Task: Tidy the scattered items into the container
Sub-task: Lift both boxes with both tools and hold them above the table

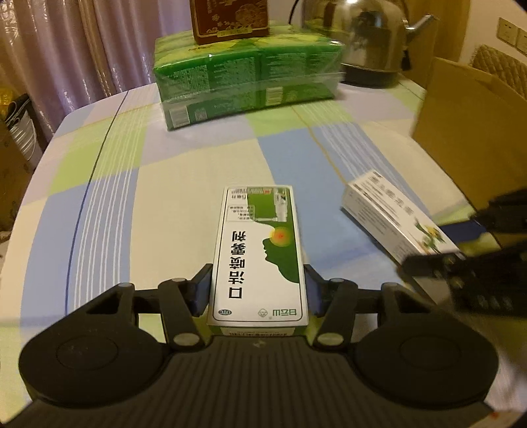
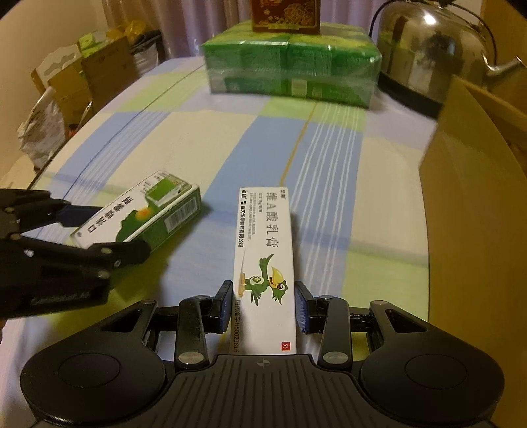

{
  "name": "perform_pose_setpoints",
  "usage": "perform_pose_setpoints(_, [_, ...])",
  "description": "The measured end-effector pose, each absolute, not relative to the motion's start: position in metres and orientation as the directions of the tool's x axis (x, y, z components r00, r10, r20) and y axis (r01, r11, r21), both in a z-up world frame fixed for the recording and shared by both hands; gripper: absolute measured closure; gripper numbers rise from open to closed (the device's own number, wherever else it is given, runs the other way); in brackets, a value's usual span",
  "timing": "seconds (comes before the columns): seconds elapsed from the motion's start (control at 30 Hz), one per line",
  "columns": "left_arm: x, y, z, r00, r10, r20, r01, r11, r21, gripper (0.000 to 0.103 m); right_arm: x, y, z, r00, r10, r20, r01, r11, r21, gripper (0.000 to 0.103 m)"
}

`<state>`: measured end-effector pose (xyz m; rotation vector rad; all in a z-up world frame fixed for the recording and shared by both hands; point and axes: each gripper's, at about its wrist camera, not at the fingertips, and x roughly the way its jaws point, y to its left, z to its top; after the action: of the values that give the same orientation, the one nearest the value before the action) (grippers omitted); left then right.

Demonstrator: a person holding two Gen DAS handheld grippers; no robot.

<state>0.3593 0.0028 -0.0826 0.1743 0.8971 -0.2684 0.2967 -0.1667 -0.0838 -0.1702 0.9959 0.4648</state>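
My left gripper is shut on a green-and-white medicine box, with its pads pressing on the two long sides near the end closest to me. The right wrist view shows that same green box at the left, between the left gripper's fingers. My right gripper is shut on a white ointment box with a green bird printed on it. In the left wrist view this white box sits tilted at the right. An open cardboard box stands at the right side of the table.
A shrink-wrapped green tissue pack stands at the back with a red-brown tin on top. A steel kettle is at the back right. The checked tablecloth curves away at the left, where cartons and bags stand.
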Motion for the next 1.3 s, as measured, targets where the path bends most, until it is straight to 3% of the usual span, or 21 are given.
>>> perform_pose_setpoints(0.3, [0.222, -0.017, -0.062, 0.546, -0.181, -0.818, 0.304, 0.953, -0.008, 0.052, 0.163, -0.206, -0.08, 0.426, 0.256, -0.868, -0.456, 0.889, 0.039, 0.068])
perform_pose_setpoints(0.57, [0.151, -0.038, -0.058, 0.502, -0.186, -0.845, 0.314, 0.949, -0.022, 0.052, 0.113, -0.224, -0.082, 0.455, 0.234, -0.859, -0.454, 0.891, 0.002, 0.065])
perform_pose_setpoints(0.63, [0.145, -0.039, -0.058, 0.499, -0.179, -0.848, 0.316, 0.949, -0.014, 0.045, 0.111, -0.227, -0.082, 0.456, 0.242, -0.857, -0.444, 0.896, 0.016, 0.044])
perform_pose_setpoints(0.67, [0.143, -0.04, -0.058, 0.5, -0.175, -0.848, 0.318, 0.948, -0.008, 0.043, 0.111, -0.227, -0.082, 0.461, 0.247, -0.852, -0.442, 0.897, 0.02, 0.042])
perform_pose_setpoints(1.1, [0.159, -0.047, -0.064, 0.537, -0.152, -0.83, 0.32, 0.947, 0.033, 0.041, 0.13, -0.222, -0.09, 0.504, 0.283, -0.816, -0.468, 0.883, 0.017, 0.042])
perform_pose_setpoints(1.3, [0.162, -0.051, -0.07, 0.548, -0.156, -0.822, 0.327, 0.944, 0.039, 0.041, 0.13, -0.217, -0.092, 0.499, 0.293, -0.815, -0.486, 0.874, 0.016, 0.046])
